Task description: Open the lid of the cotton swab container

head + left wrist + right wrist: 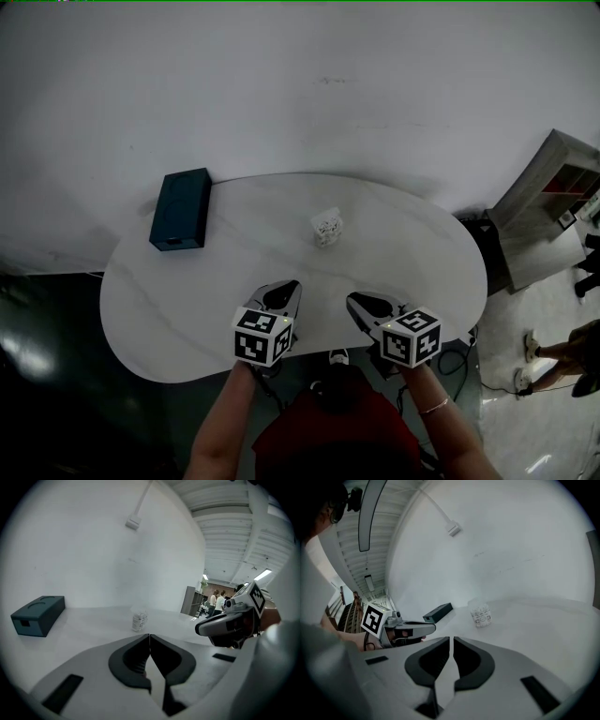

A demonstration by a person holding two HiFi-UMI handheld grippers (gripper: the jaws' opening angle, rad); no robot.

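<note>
While both grippers hang over the near edge of the white oval marble-look table (pixel 412 246), neither one touches anything on it.

Left gripper (pixel 287 290): jaws pressed fully together, tip to tip, nothing between them (its own view shows the dark pads meeting in one line). Its black-and-white marker cube (pixel 262 336) sits at the near end, over the person's forearm.

Right gripper (pixel 356 302): jaws all but closed, with only a thin slit of light between the pads and nothing caught there. It carries a second marker cube (pixel 411 337). The two grippers lie side by side, apart, tips angled slightly toward each other.

Small clear plastic cotton swab container (pixel 326 226) with dark print on its side: upright on the tabletop, roughly mid-table, beyond both sets of jaws and well apart from them. From the left gripper view it stands just left of the jaw line; from the right gripper view, up and to the right. Lid detail is too small to read.

Dark teal rectangular box (pixel 180 209): lying flat at the far left edge of the table, well apart from the container.
</note>
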